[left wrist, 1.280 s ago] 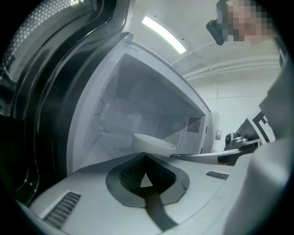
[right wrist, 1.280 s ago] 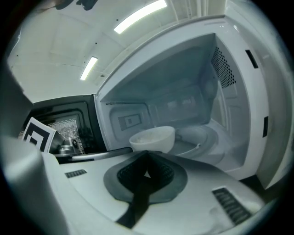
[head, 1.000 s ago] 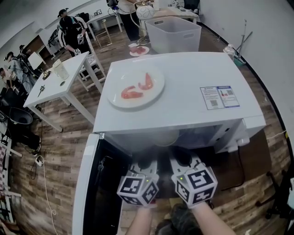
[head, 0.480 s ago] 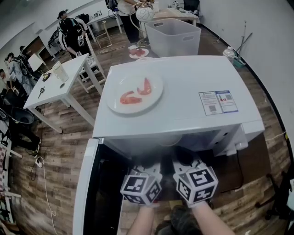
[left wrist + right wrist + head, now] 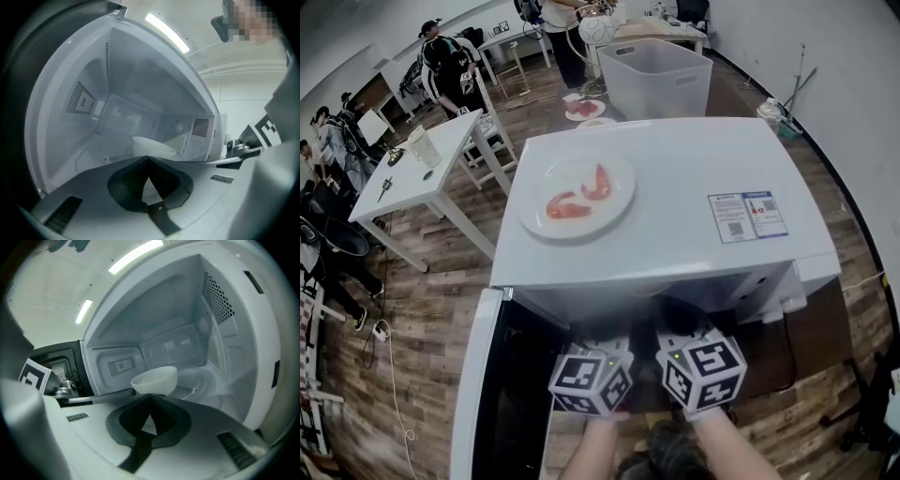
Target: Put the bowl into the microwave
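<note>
The white bowl [image 5: 153,146] [image 5: 155,379] stands upright inside the open microwave [image 5: 675,202], on its floor. In the left gripper view my left gripper [image 5: 149,157] has its jaws together just in front of the bowl, nothing between them. The jaws of my right gripper [image 5: 150,395] are likewise shut and empty, with the bowl just past their tips. In the head view both grippers [image 5: 602,343] [image 5: 680,330] sit side by side at the oven's mouth, tips under the top's front edge. The bowl is hidden there.
The microwave door [image 5: 478,375] hangs open at the left. A plate [image 5: 623,192] with red food pieces lies on the microwave's top. A white table [image 5: 412,173] stands to the left, a grey bin [image 5: 654,70] behind, and people at the far back.
Both grippers have stayed in place at the opening. A pale curved edge under the top's front edge has gone out of sight as the head view shifted slightly.
</note>
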Tool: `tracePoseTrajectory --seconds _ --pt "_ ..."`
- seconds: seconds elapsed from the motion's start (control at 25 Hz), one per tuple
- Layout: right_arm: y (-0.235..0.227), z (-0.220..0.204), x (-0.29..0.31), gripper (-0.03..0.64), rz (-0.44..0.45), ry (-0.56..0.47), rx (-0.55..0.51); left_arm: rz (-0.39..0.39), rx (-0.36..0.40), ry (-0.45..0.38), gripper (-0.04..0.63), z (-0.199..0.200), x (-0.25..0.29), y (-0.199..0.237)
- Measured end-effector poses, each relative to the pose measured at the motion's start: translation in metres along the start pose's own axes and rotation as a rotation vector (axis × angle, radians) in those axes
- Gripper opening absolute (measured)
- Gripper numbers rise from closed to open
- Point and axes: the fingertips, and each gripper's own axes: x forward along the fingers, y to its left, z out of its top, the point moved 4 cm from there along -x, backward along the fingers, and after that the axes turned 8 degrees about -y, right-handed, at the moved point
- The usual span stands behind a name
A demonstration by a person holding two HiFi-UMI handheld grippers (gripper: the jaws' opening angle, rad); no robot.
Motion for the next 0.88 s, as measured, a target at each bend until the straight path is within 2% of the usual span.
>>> tracePoseTrajectory --seconds 0.52,0.88 --pt "0.001 -0.002 0.002 0.006 0.004 0.008 0.01 0.006 -0.015 0.0 0.0 -0.003 -0.003 0.002" --pt "0.005 -0.005 -0.007 0.006 0.012 -0.029 0.013 0.01 0.011 -0.025 0.0 -0.004 -0.013 -0.001"
